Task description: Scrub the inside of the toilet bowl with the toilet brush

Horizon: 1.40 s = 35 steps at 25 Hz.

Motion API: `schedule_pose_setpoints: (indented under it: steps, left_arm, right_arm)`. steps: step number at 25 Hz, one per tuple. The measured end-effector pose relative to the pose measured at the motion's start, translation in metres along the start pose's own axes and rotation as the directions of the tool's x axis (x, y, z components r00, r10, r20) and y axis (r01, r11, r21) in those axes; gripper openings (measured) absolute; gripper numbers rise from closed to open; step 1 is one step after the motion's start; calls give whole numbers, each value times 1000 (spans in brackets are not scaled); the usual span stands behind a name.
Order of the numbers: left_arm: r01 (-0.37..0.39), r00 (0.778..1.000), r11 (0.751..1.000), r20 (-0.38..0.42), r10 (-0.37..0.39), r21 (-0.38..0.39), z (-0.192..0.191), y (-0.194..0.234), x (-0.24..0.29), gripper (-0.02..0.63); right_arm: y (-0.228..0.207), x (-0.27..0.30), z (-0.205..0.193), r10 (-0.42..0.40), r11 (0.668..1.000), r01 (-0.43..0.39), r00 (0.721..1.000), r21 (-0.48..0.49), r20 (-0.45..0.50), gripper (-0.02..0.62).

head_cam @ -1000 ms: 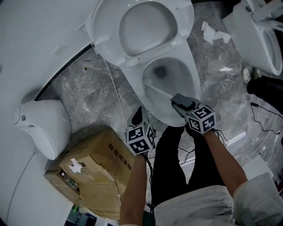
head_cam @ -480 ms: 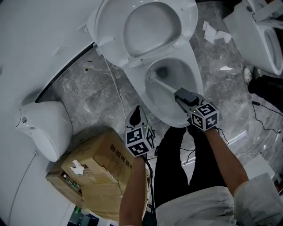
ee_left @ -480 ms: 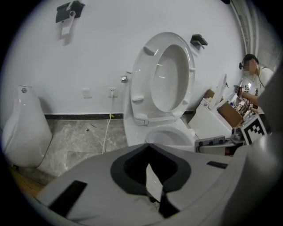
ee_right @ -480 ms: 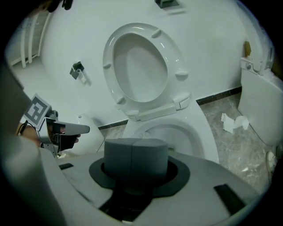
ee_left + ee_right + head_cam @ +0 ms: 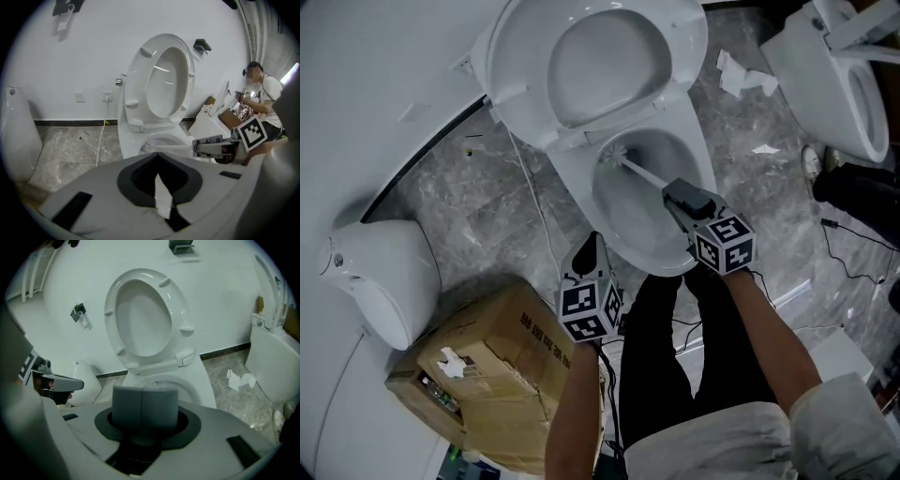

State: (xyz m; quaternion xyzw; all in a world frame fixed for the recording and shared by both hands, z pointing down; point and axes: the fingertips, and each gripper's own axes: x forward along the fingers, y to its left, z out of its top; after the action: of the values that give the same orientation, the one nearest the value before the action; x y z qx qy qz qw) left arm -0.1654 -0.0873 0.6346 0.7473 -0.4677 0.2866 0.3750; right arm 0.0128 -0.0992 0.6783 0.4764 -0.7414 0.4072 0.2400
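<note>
The raised seat (image 5: 511, 56) leaves the toilet bowl (image 5: 623, 220) open from above; a cardboard box (image 5: 492, 370) crowds the floor (image 5: 487, 206) at its left.

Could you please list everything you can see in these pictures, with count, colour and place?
toilet: one, white, centre, seat raised.
toilet brush: one, white, head in the toilet.
second toilet: one, white, upper right.
ceramic fixture, perhaps a urinal: one, white, left.
cardboard box: one, brown, floor at lower left.
paper scraps: two, white, floor right of the toilet.
cable: one, white, floor left of the toilet.
floor: one, grey marble.
seated person: one, far right in the left gripper view.
left gripper: one, grey and black, jaws together and empty, beside the box.
right gripper: one, grey, over the toilet, shut on the brush handle; its jaws have just been closing slightly.
trousers: one pair, black, bottom centre.
</note>
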Motion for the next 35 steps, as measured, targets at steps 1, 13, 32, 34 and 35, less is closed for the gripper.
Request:
schedule_pose_setpoints:
  steps: [1, 13, 32, 34, 35]
  left_arm:
    - [1, 1000, 1000, 2, -1, 7, 0, -1, 0, 25]
    - [-11, 1000, 999, 7, 11, 49, 2, -12, -9, 25]
    - [-29, 999, 998, 17, 28, 48, -24, -77, -13, 26]
    - [-38, 999, 998, 16, 37, 42, -29, -83, -15, 26]
    - [-42, 999, 998, 17, 42, 39, -32, -85, -16, 26]
  right_arm:
    - [-3, 0, 1, -8, 1000, 8, 1000, 2, 3, 170]
    - [-38, -14, 16, -91, 996, 90, 995, 24, 38, 173]
    - [-95, -66, 5, -198, 978, 194, 979, 76, 52, 173]
    - [-99, -70, 3, -198, 978, 194, 979, 73, 49, 173]
    - [-101, -72, 2, -197, 978, 194, 979, 72, 48, 173]
